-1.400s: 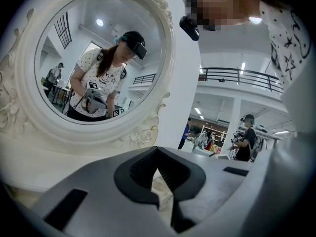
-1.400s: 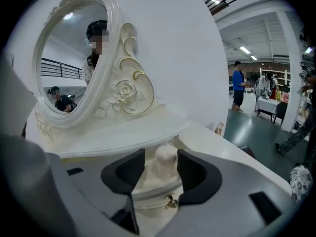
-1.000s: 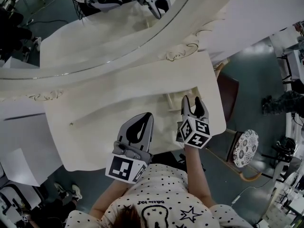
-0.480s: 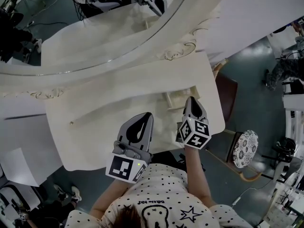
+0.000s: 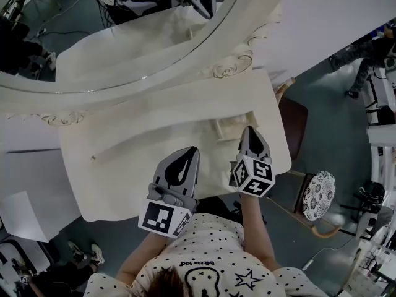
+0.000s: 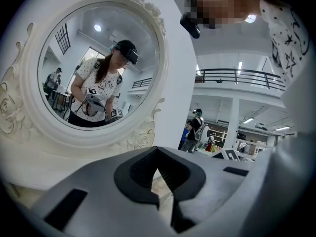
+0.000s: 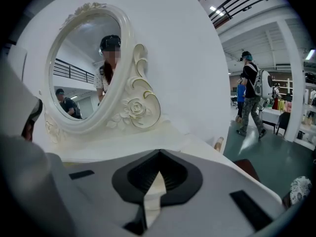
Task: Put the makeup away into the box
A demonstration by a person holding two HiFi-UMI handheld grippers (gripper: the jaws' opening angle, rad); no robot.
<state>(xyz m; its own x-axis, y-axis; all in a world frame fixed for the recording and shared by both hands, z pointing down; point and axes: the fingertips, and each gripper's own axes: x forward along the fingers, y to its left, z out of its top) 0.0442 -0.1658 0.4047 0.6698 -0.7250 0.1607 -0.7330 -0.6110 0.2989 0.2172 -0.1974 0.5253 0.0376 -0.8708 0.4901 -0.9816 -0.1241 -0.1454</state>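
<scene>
My right gripper [image 5: 249,130] hovers by the box [image 5: 224,129] where makeup goes, fingers just pinched together on nothing (left gripper's [image 5: 192,149] are together too).

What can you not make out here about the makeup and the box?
Makeup: head view, too small and pale to find on the table.
Box-like shape: head view, contents too small; right gripper overlaps it.
Right gripper view: its own body hides that shape.

An open lab hall with a railed mezzanine [image 6: 242,75], staging a white dressing table [image 5: 154,129] and mirror [image 6: 98,68].
</scene>
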